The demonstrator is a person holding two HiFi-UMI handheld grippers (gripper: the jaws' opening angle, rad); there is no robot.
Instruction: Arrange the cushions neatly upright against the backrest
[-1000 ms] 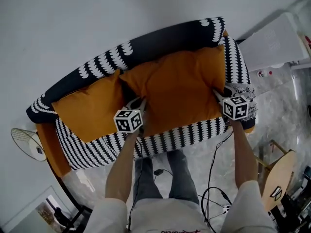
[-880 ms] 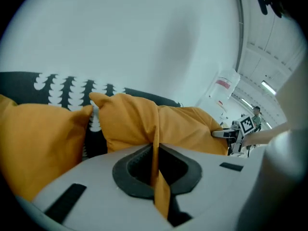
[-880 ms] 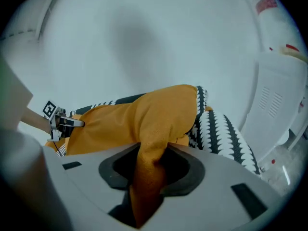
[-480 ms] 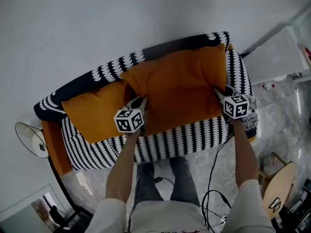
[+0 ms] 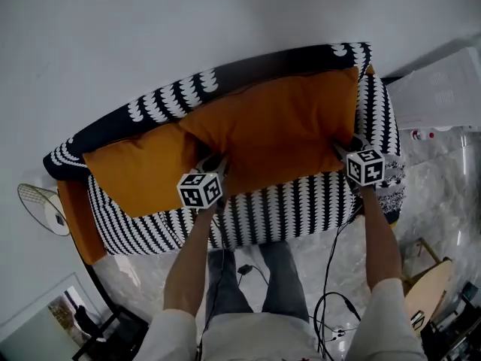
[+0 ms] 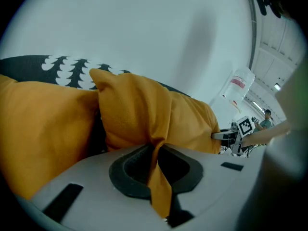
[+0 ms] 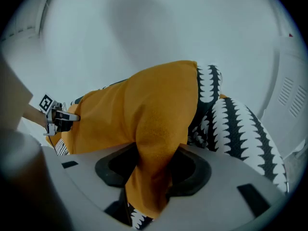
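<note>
The sofa [image 5: 301,201] fills the middle of the head view, with its dark backrest [image 5: 225,70] running along the far edge.

The large cushion [image 5: 278,138] occupies the right half of the seat. Over the last second its top edge has come up level with the crest of the backrest, where before a dark strip of backrest showed above it. It now leans against the backrest, near upright, with its lower edge towards the front of the seat.

The smaller cushion [image 5: 139,171] sits at the left end, slumped and tilted. Its right corner is tucked behind the large cushion, and its position has not changed.

The left gripper [image 5: 214,160] is pressed tight on a thin fold at the large cushion's lower left corner. The right gripper [image 5: 342,147] is at the lower right corner. Its jaws have just been opening, though a thick fold of the fabric still fills the gap and appears pinched.

Assessment: the large cushion is close to placed and its release appears to be starting on the right side. The smaller cushion remains to be set upright.
</note>
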